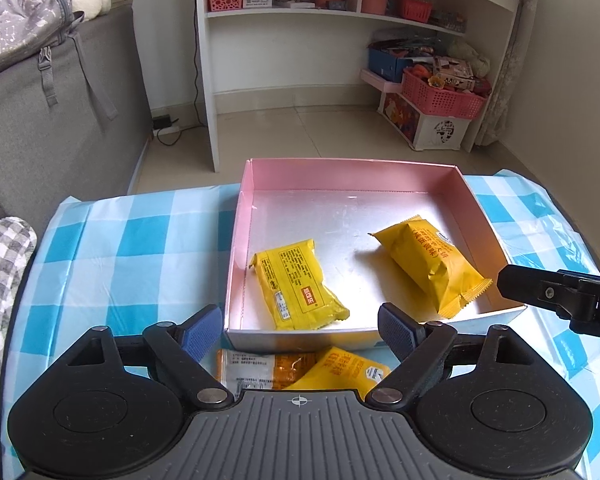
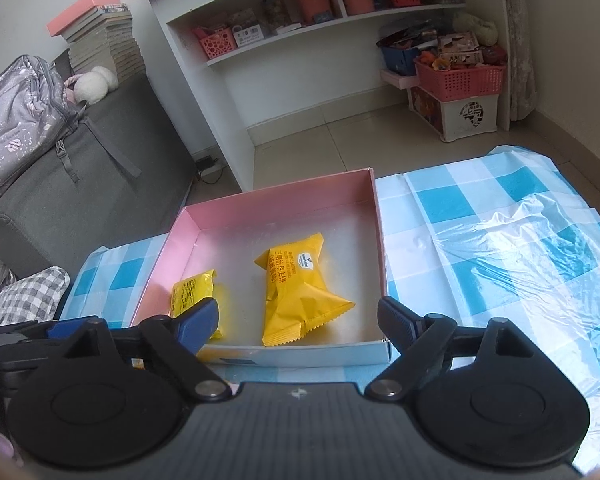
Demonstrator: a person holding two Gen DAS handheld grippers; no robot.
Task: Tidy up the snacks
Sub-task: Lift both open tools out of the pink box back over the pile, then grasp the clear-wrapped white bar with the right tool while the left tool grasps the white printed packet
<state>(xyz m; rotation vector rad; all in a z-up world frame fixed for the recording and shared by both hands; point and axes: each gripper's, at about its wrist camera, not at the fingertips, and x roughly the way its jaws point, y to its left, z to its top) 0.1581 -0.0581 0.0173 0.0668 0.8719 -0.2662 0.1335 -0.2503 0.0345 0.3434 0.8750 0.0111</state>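
Snacks: two yellow packets on the desk lay just under the left gripper, light, crinkly, slippery film.
Grab spot: puffy middle, not the crimped ends.
Jaws: both sets stood wide, nothing held; right gripper hung over the pink box.

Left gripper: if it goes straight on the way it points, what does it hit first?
Probably the left yellow snack packet inside the pink box, just past the near wall. The left gripper is open and empty; depth is uncertain.

Right claw gapes empty — two yellow snack packets lie in the pink box.
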